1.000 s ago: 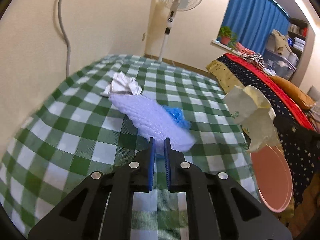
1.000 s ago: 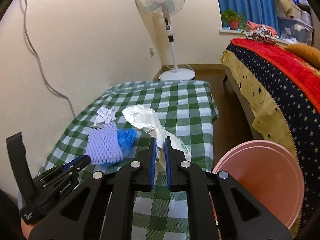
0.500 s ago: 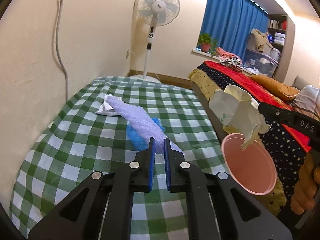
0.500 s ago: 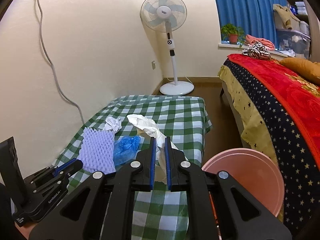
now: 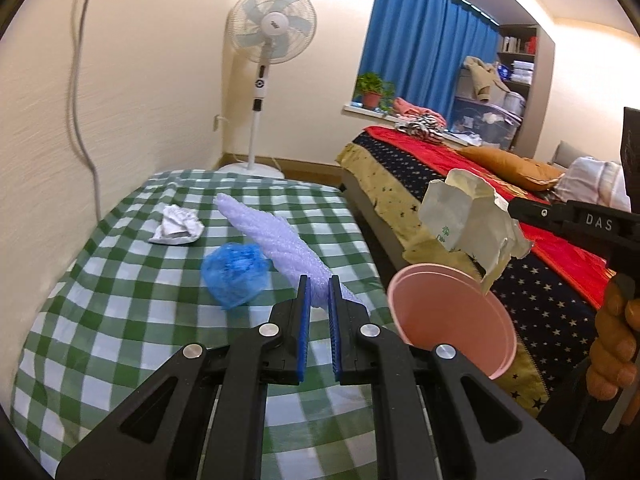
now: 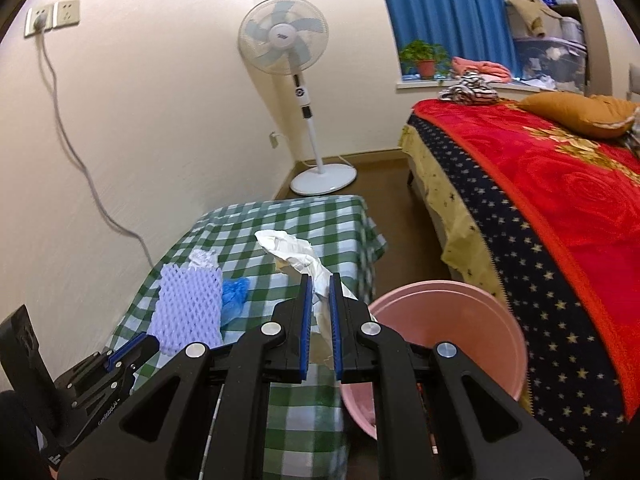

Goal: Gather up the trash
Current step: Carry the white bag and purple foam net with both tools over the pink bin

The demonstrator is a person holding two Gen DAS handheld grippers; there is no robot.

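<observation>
Both hands are loaded here. Nearest the lens, the left gripper (image 5: 318, 300) is clamped tight on a long lavender foam-net sleeve (image 5: 280, 244), lifted clear of the green-and-white checked tablecloth (image 5: 120, 292). The right gripper (image 6: 319, 300) pinches a crumpled off-white paper bag with a small green print (image 5: 468, 216), and that bag hangs just above the round pink plastic bin (image 5: 452, 316), which stands beside the table, between it and the bed.

So this is the carry-and-drop step: two pieces in the air, one poised over the bin's mouth. By my reading, the next move calls for the right jaws to part so the bag falls in, then the left hand must swing the foam sleeve across over the rim and let go. The sleeve is long and floppy, so it could drape over the edge.

Further out on the cloth, two pieces wait: a scrunched blue plastic cover (image 5: 234, 272) and, beyond it, a wad of white crumpled paper (image 5: 176, 226). Far back stands a white pedestal fan (image 5: 272, 36).
</observation>
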